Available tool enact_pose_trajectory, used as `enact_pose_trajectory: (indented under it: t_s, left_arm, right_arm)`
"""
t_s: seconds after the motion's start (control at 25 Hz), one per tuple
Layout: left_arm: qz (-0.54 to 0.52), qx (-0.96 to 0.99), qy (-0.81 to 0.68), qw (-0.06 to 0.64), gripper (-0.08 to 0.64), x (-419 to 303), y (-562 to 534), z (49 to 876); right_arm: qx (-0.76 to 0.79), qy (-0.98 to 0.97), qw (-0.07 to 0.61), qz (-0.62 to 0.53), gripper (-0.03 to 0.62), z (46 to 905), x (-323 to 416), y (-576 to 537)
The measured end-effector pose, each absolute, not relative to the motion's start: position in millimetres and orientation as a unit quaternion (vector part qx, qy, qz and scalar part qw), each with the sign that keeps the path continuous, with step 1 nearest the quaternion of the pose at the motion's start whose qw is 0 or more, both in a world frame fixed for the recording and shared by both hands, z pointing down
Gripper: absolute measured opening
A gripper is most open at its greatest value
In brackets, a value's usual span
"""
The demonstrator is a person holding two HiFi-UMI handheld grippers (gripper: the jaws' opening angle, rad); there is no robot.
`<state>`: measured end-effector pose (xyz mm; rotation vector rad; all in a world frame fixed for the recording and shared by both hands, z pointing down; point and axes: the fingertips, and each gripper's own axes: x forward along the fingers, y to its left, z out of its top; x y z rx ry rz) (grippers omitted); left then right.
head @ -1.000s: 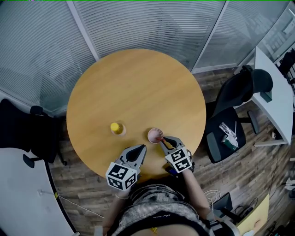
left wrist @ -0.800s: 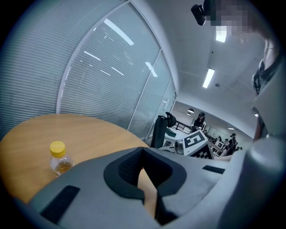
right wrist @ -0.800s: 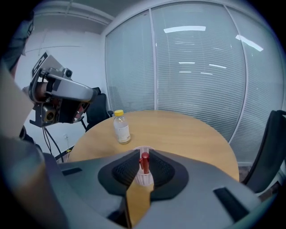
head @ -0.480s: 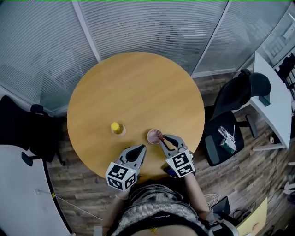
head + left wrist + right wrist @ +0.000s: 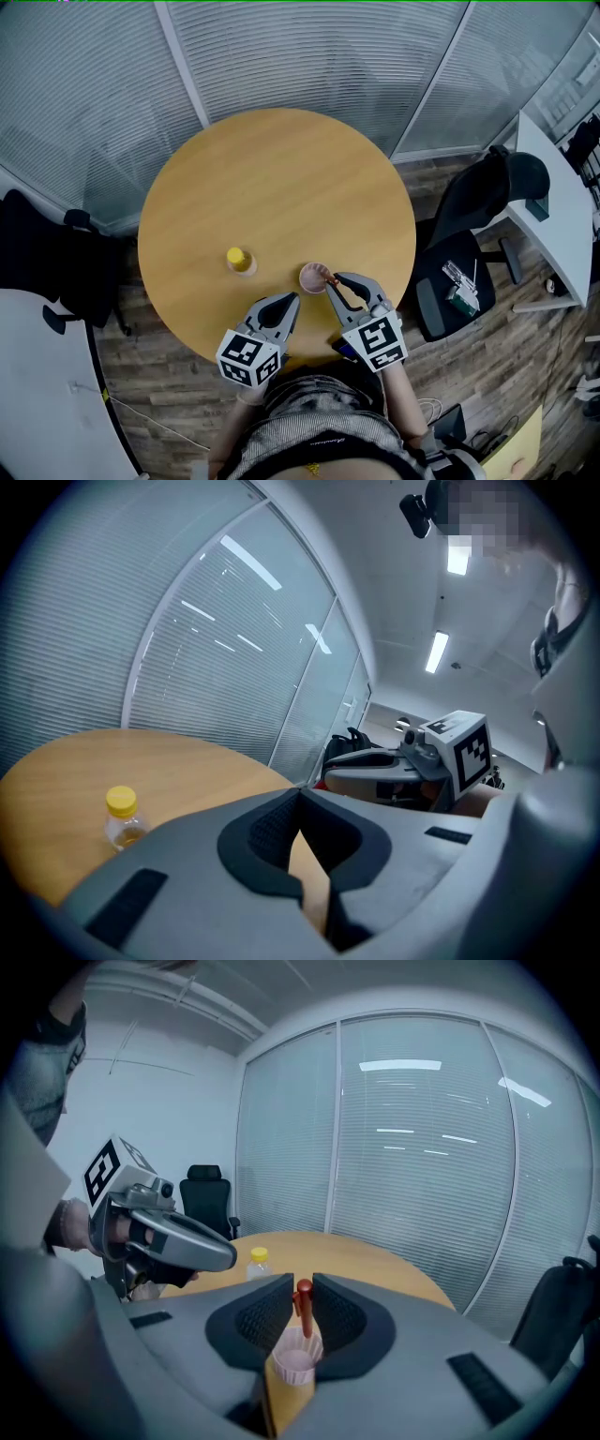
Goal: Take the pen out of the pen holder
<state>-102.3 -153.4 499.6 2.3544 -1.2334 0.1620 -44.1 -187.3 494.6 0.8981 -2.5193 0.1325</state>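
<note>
A pink pen holder (image 5: 312, 277) stands near the front edge of the round wooden table (image 5: 281, 178). A red pen (image 5: 329, 278) sticks up out of it. My right gripper (image 5: 336, 281) reaches the holder from the near side. In the right gripper view the pen's red top (image 5: 303, 1299) sits between the two jaws, which press on it from both sides, above the holder (image 5: 295, 1365). My left gripper (image 5: 284, 302) hovers at the table's front edge, left of the holder, shut and with nothing in it (image 5: 298, 794).
A small bottle with a yellow cap (image 5: 240, 260) stands left of the holder, also seen as the bottle (image 5: 122, 816). A black office chair (image 5: 473, 234) and a white desk (image 5: 562, 197) are to the right. Another black chair (image 5: 42, 262) is at the left. Glass walls with blinds lie behind.
The right gripper's marker cube has drifted back toward the person and a little right, while its tips stay at the pen. Left gripper, holder and bottle have not moved.
</note>
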Motion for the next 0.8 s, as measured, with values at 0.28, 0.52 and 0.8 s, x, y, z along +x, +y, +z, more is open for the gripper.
enact_pose_trajectory:
  t_s: [0.28,0.52,0.8]
  left_arm:
    - [0.060,0.857,-0.455,0.233,0.005,-103.1,-150.5,498.0]
    - [0.062,0.856,-0.458,0.233,0.005,-104.9,-150.9,499.5]
    - [0.066,0.855,-0.457,0.234,0.005,-105.5,-149.8,499.3]
  right_arm:
    - [0.319,-0.921,0.219,0.040,0.074,476.1,-47.1,-178.0]
    - [0.313,-0.923,0.220,0.039,0.074,475.7,-49.8,-177.0]
    - [0.307,-0.924,0.224,0.040,0.072,475.6,-52.5,-174.9]
